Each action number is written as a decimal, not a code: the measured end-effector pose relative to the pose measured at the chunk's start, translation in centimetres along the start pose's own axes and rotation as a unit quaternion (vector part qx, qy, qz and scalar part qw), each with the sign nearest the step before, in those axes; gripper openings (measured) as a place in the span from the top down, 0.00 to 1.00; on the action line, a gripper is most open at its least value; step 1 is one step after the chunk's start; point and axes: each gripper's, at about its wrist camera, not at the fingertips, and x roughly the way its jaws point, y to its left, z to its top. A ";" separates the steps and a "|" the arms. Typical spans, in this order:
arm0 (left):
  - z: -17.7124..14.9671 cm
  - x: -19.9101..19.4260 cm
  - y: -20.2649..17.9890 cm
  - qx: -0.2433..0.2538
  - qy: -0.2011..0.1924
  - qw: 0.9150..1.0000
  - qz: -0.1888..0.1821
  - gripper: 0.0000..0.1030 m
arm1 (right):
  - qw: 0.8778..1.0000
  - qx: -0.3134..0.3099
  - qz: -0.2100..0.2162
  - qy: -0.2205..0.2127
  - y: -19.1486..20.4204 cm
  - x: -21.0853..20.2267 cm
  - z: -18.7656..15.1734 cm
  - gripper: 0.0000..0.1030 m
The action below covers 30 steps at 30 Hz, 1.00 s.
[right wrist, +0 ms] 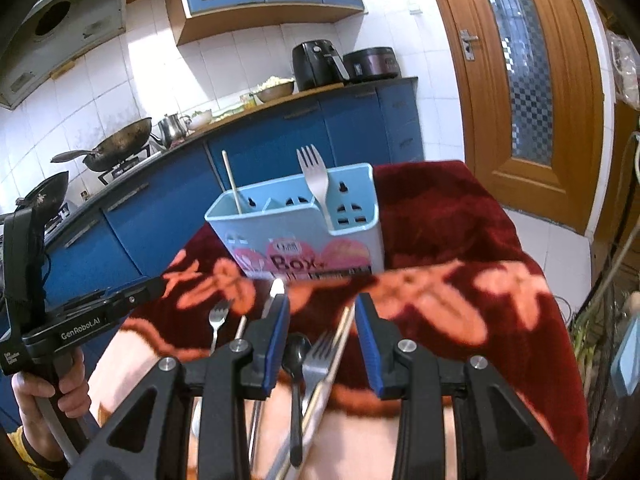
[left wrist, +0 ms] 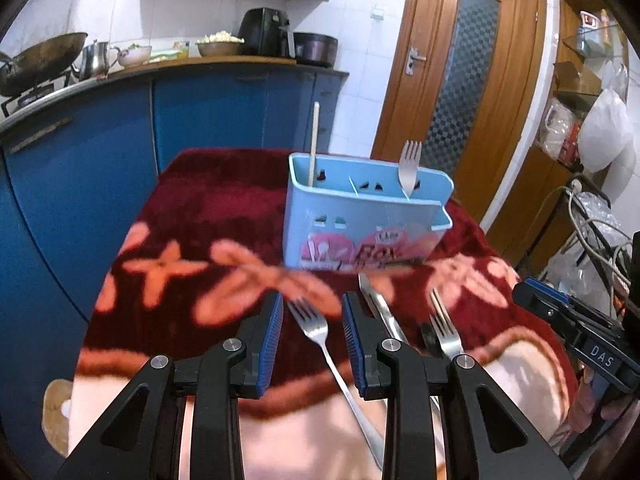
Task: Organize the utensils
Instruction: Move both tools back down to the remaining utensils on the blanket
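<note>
A: Left gripper [left wrist: 312, 320]: jaws apart, nothing clamped. Fork [left wrist: 320, 334] directly below and between the pads, tines pointing away toward the box, handle running back and slightly right under the gripper body. Long axis roughly in line with the fingers, not across them.

B: Right gripper [right wrist: 322, 334]: jaws apart, empty. Below the gap, lying on the cloth: second fork [right wrist: 318, 360], black spoon [right wrist: 296, 354], chopstick [right wrist: 340, 336], all lengthwise, close together, partly overlapping. Knife [right wrist: 274, 294] just left of the left pad.

A: Nearer hand for the lone fork: left. Wrist turn probably required so the pads close across the handle.

B: Clearance: open red cloth [left wrist: 224, 216] to the left; cluttered on the right side. Risk of catching two items at once there.

A: Farther off: blue utensil box [left wrist: 360, 220], upright, near the far table edge. One fork [left wrist: 411, 164] standing in the right compartment, one chopstick [left wrist: 314, 144] in the left, middle compartment apparently free.
</note>
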 end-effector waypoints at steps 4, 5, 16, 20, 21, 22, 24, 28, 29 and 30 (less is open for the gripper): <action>-1.1 0.5 -0.3 0.004 0.023 1.000 0.002 0.70 | 1.000 0.013 -0.003 0.018 -0.9 -0.1 -1.2 0.64; -1.3 0.7 -0.3 0.003 0.031 1.000 0.001 0.70 | 1.000 0.015 -0.004 0.021 -1.0 -0.1 -1.4 0.64; -3.0 3.5 -0.6 -0.014 0.106 0.994 -0.008 0.70 | 0.998 0.039 -0.014 0.056 -3.3 0.1 -3.7 0.63; -3.0 5.0 -0.5 -0.024 0.134 0.990 -0.022 0.70 | 0.997 0.045 -0.015 0.060 -4.0 0.0 -4.0 0.62; -2.9 5.3 -0.4 -0.027 0.141 0.989 -0.027 0.70 | 0.997 0.046 -0.015 0.060 -4.1 0.0 -4.1 0.62; -2.8 5.8 -0.3 -0.031 0.149 0.988 -0.032 0.70 | 0.997 0.047 -0.016 0.061 -4.3 0.0 -4.1 0.62; -2.6 6.5 -0.1 -0.039 0.164 0.985 -0.040 0.70 | 0.997 0.049 -0.017 0.061 -4.5 -0.1 -4.2 0.61; -2.2 7.8 0.4 -0.053 0.184 0.980 -0.048 0.82 | 0.996 0.053 -0.020 0.064 -4.9 0.0 -4.3 0.61; -2.0 8.0 0.5 -0.055 0.186 0.980 -0.049 0.83 | 0.996 0.054 -0.020 0.064 -5.0 0.0 -4.4 0.61; -1.9 8.2 0.6 -0.058 0.187 0.979 -0.050 0.84 | 0.996 0.054 -0.021 0.065 -5.1 0.0 -4.4 0.61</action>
